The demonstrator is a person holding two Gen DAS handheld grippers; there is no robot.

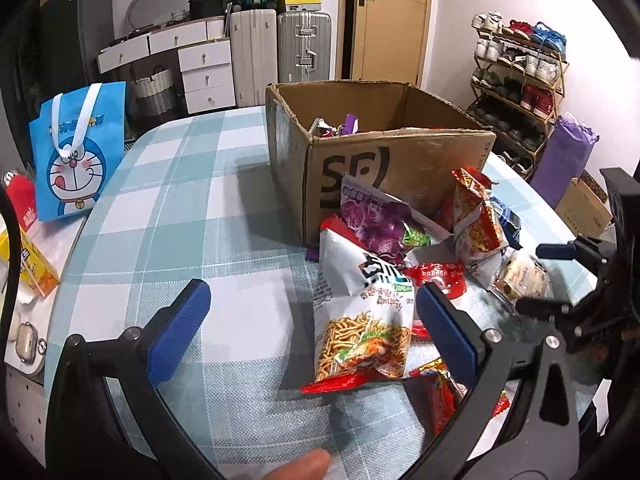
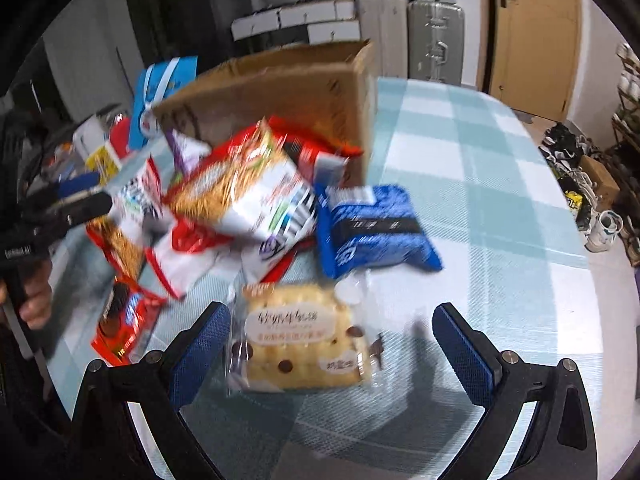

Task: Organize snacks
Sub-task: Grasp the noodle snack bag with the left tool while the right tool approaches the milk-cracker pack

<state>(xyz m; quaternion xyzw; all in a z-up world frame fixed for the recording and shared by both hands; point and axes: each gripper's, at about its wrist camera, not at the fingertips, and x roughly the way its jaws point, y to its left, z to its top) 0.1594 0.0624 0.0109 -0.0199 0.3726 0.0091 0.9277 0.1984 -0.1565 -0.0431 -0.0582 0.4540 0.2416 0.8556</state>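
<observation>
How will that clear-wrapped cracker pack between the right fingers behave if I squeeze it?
The cracker pack likely feels light and flat. Its glossy clear wrapper may slip against the fingers. The crackers inside look brittle, so a hard squeeze could break them.

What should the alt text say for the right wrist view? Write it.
The open right gripper frames a clear-wrapped biscuit pack on a checked tablecloth. Behind it lie a blue snack bag, a heap of snack packets and an open cardboard box.
</observation>
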